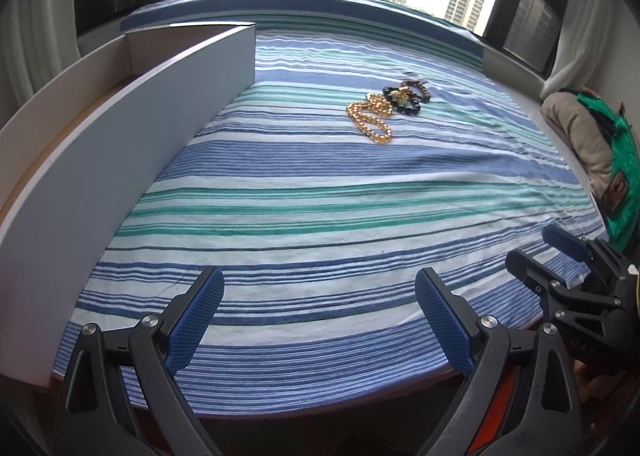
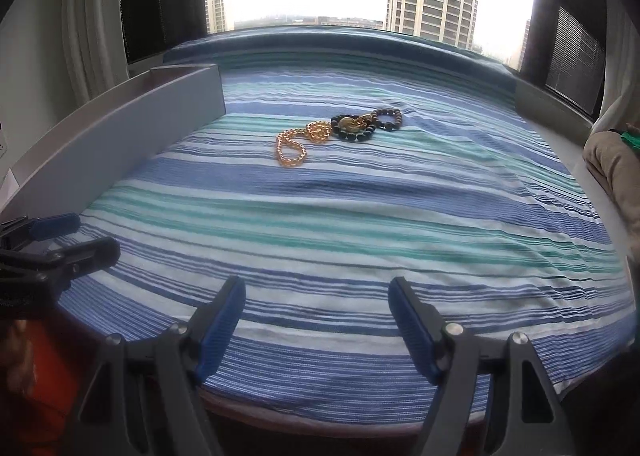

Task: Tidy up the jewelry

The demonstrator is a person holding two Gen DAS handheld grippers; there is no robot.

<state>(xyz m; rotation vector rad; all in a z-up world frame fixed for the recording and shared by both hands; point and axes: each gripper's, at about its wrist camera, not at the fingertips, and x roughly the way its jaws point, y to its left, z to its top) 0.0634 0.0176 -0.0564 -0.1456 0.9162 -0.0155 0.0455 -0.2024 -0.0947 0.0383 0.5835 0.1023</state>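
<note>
A gold bead necklace lies on the striped cloth at mid-table, tangled with a dark bead bracelet and a brown bead bracelet. The right wrist view shows the same gold necklace, dark bracelet and brown bracelet. A long grey open box stands along the left, also in the right wrist view. My left gripper is open and empty near the front edge. My right gripper is open and empty, beside it.
A folded beige and green bundle lies at the right edge. A window with dark frames runs along the far side. The right gripper shows in the left wrist view; the left gripper shows in the right wrist view.
</note>
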